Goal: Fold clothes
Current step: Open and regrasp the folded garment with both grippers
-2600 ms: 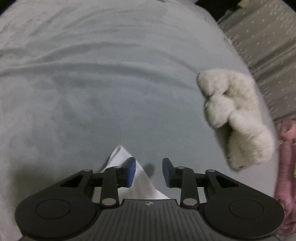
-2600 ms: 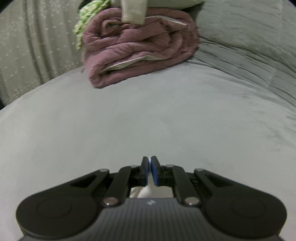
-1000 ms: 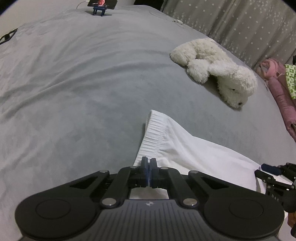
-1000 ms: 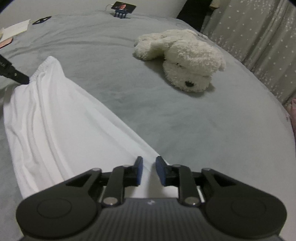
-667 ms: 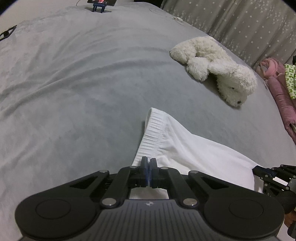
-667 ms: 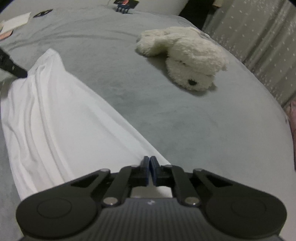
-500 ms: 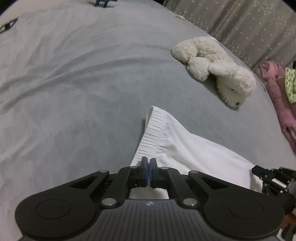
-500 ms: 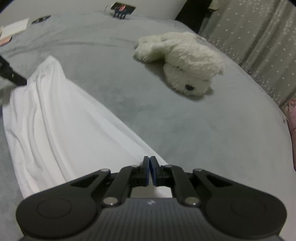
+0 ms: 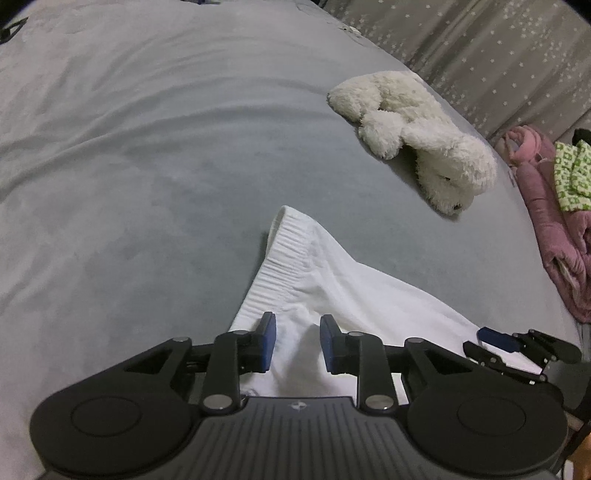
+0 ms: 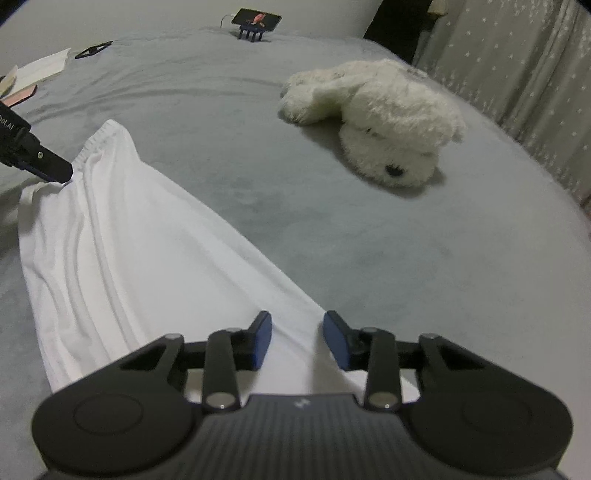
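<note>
White trousers [image 10: 140, 236] lie stretched out flat on the grey bed cover [image 10: 369, 236], their ribbed elastic waistband [image 9: 284, 258] at the far end in the left wrist view. My left gripper [image 9: 297, 343] hovers open over the cloth just below the waistband, nothing between its blue pads. My right gripper [image 10: 297, 339] is open over the narrow leg end of the trousers [image 9: 369, 295]. The right gripper [image 9: 517, 347] shows at the lower right of the left wrist view, and the left gripper's black finger [image 10: 33, 155] sits beside the waistband in the right wrist view.
A white plush dog [image 9: 417, 140] [image 10: 380, 118] lies on the bed beyond the trousers. Rolled pink bedding [image 9: 554, 229] with a green patterned cloth [image 9: 572, 173] sits at the right edge. A phone on a stand [image 10: 256, 20] and papers [image 10: 37, 70] lie far off. Starred curtains [image 9: 480, 55] hang behind.
Both grippers were shut on the trousers half a second ago; now both have opened and let go. The trousers lie flat on the bed.
</note>
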A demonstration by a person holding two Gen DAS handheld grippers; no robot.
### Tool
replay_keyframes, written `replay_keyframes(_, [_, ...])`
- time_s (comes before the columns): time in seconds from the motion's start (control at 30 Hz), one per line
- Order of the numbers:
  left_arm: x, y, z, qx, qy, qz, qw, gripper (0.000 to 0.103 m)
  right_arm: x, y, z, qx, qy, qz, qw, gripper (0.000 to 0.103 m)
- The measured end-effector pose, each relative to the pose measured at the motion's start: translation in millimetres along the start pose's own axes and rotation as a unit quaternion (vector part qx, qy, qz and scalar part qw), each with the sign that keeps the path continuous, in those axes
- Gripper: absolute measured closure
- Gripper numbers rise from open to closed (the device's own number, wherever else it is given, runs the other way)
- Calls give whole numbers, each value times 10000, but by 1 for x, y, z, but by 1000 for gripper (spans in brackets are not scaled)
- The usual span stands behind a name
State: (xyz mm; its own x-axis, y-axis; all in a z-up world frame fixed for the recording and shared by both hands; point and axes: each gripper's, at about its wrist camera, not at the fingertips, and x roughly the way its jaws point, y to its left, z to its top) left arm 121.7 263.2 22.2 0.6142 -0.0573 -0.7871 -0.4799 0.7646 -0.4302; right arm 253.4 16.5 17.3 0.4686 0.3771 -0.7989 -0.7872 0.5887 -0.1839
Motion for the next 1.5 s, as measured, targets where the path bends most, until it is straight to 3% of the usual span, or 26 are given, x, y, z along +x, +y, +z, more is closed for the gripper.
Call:
replay_keyframes(0.07, [0,-1,-1,63,-12,63,10000,84,-2,0,1,7,43,207,9998,97])
replay_keyframes(0.1, [0,-2,-1,97,-18,127,9999,89,-3,3,2,-97,51,178,9998,99])
replay_keyframes(0.13, [0,-1,-1,89,-10,157,9998,95,-4,7,3,-226,51,103,9997,99])
replay_keyframes(0.4, [-1,8,3,-167,83,110,9998,95,-18,6,12,-197,-315,-189,9991,99])
replay_keyframes(0.5, [-4,12,6,-349,121,42,9993,95,-13,9,12,-319,-167,-235,9991,97])
replay_keyframes(0.53, [-5,13,7,-389,115,41,9992,95,-12,9,12,-354,-102,-191,9991,93])
replay_keyframes(0.57, [-5,14,8,-404,112,59,9991,95,-11,8,11,-336,-68,-130,9993,79])
replay_keyframes(0.63, [-3,15,8,-414,107,68,9991,94,-10,7,11,-273,-55,-36,9996,61])
replay_keyframes(0.73, [-1,13,6,-346,78,63,9993,89,-5,9,13,-246,-61,56,9997,62])
replay_keyframes(0.8, [-1,11,4,-207,44,92,9997,88,1,13,13,-328,47,139,9994,69])
replay_keyframes(0.87, [0,9,3,-92,27,151,9998,90,5,19,14,-449,123,213,9987,93])
replay_keyframes(0.9, [0,8,3,-41,21,212,9998,93,5,23,15,-542,134,241,9981,97])
replay_keyframes(0.93, [0,7,3,11,15,282,9996,99,4,28,15,-674,133,179,9975,97])
replay_keyframes(1.13, [-2,14,5,-192,79,323,9993,103,-16,25,22,-603,-277,-178,9976,98])
replay_keyframes(1.37, [-1,14,6,-186,95,368,9991,103,4,28,28,-664,-127,-474,9966,98])
replay_keyframes(1.5, [-5,21,11,-298,166,201,9992,103,13,37,23,-668,-125,-607,9958,97])
